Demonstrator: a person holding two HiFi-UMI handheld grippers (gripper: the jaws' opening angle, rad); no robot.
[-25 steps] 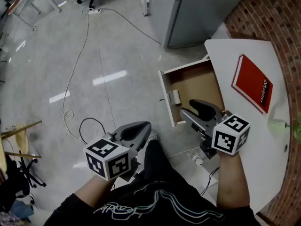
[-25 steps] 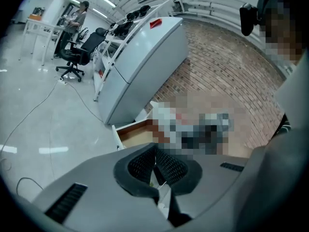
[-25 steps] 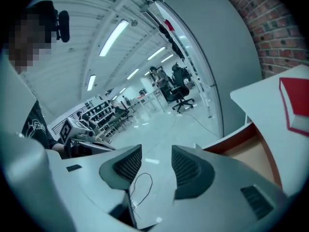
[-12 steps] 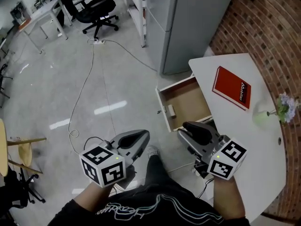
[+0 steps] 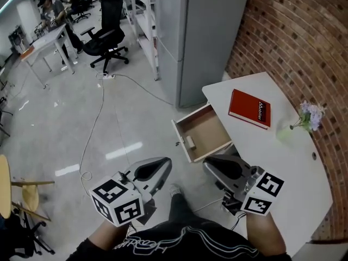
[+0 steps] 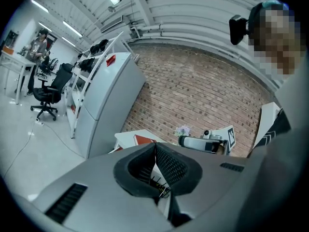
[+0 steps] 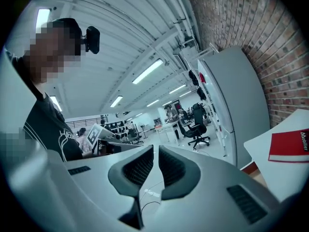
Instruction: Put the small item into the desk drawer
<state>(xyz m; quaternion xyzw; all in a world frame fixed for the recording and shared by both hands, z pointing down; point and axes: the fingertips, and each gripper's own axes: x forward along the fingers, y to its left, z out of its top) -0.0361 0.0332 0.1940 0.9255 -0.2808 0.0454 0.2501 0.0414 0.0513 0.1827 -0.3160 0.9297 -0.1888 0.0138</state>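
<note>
small item [image 5: 190, 142] lies inside the open desk drawer [image 5: 209, 130]; we have lifted both grippers clear. right gripper [image 7: 155, 153] has just closed on nothing, left gripper [image 6: 154, 151] is shut and empty: placement looks done.

Left gripper [image 5: 163, 165], lower left of the head view, has its jaws together. Right gripper [image 5: 211, 167], lower right, has just been closing: jaws nearly meet, nothing between them.

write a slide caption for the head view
Open desk drawer holds the small item; left gripper shut, right gripper just closing its jaws, both empty.
</note>
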